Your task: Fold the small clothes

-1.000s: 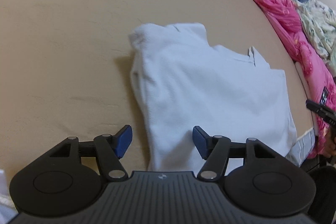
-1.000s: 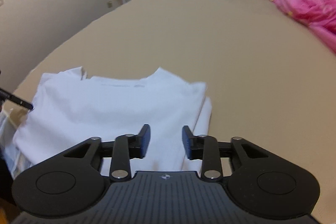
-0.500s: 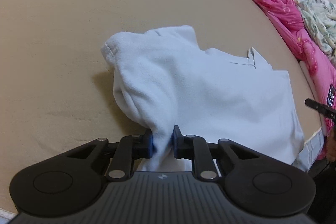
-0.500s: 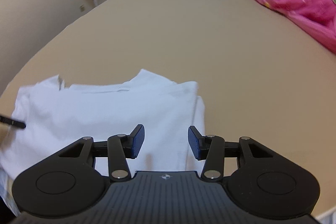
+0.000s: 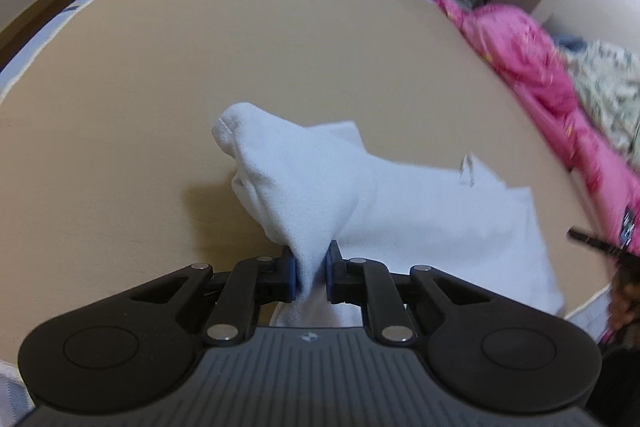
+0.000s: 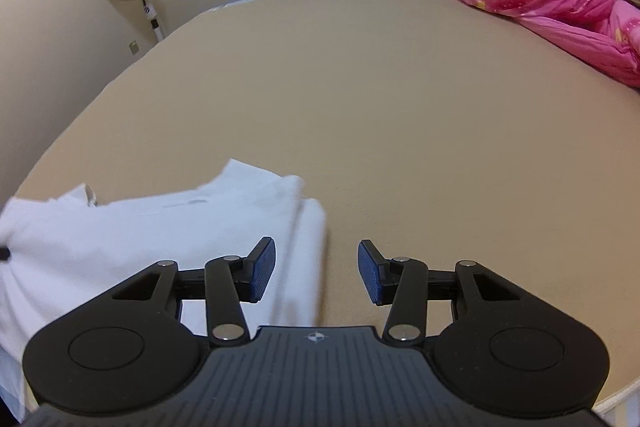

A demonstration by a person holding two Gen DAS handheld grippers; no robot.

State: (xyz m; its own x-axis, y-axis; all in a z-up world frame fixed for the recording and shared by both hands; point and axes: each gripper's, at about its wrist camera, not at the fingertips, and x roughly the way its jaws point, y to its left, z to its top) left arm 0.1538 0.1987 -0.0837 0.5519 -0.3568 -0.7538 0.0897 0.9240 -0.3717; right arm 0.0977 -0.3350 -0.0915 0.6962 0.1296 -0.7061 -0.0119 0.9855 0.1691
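1. My left gripper (image 5: 311, 271) pinches the white shirt (image 5: 420, 211) at six o'clock, lifting its edge off the bed (image 5: 280, 47) to fold it.
2. My right gripper (image 6: 316, 273) hangs with fingers spread over the shirt's three-o'clock edge, ready to grab.

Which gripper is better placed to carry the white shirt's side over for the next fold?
Left. The left gripper is shut on the white shirt, its side lifted off the beige bed. The right gripper is open, holding nothing, by the shirt's opposite edge.
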